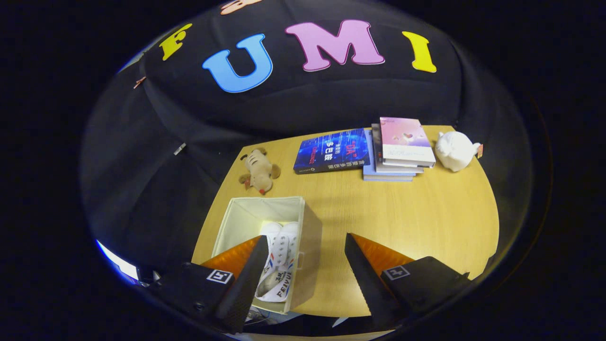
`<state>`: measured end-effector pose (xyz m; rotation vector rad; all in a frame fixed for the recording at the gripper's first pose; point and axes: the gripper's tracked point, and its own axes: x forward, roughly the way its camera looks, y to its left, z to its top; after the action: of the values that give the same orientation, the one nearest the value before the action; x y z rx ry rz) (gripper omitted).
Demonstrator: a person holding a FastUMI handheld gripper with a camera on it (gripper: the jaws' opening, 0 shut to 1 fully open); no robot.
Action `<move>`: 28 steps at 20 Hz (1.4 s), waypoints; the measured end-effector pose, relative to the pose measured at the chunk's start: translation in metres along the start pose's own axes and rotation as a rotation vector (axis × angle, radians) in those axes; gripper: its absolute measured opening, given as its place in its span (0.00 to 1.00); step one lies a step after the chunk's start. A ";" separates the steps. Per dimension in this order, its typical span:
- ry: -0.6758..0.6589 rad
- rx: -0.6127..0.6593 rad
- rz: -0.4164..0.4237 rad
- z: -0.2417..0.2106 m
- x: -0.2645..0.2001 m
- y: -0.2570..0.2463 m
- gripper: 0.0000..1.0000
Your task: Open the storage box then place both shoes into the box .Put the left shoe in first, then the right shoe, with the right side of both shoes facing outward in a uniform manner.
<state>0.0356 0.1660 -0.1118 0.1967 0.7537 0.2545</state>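
Jaws [303, 270] spread wide, gripping nothing, hovering above the worktop [426, 218]. Just ahead of the left finger the storage box [310, 237] stands open with both white shoes [279, 265] lying inside, side by side. We judge placement done; next call is checking shoe orientation, which we cannot confirm

Box [265, 218]: cream fabric, rectangular, open at the top, upright on the tabletop [402, 222] near its edge.

Shoes [279, 265]: white canvas pair with red and blue side stripes and dark lettering, lying side by side inside the box, toes pointing toward its far wall.

Tool [303, 270]: fingers spread wide, holding nothing, above the box's near end; one finger overlaps the box, the other stands over bare tabletop.
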 end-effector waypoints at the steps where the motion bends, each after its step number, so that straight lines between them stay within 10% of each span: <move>1: -0.028 -0.014 -0.005 0.010 -0.007 -0.008 0.99; 18: -0.447 -0.373 -0.026 0.125 -0.098 -0.155 0.99; 28: -0.446 -0.290 -0.087 0.104 -0.114 -0.180 0.98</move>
<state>0.0567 -0.0479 -0.0116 -0.0561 0.2766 0.2242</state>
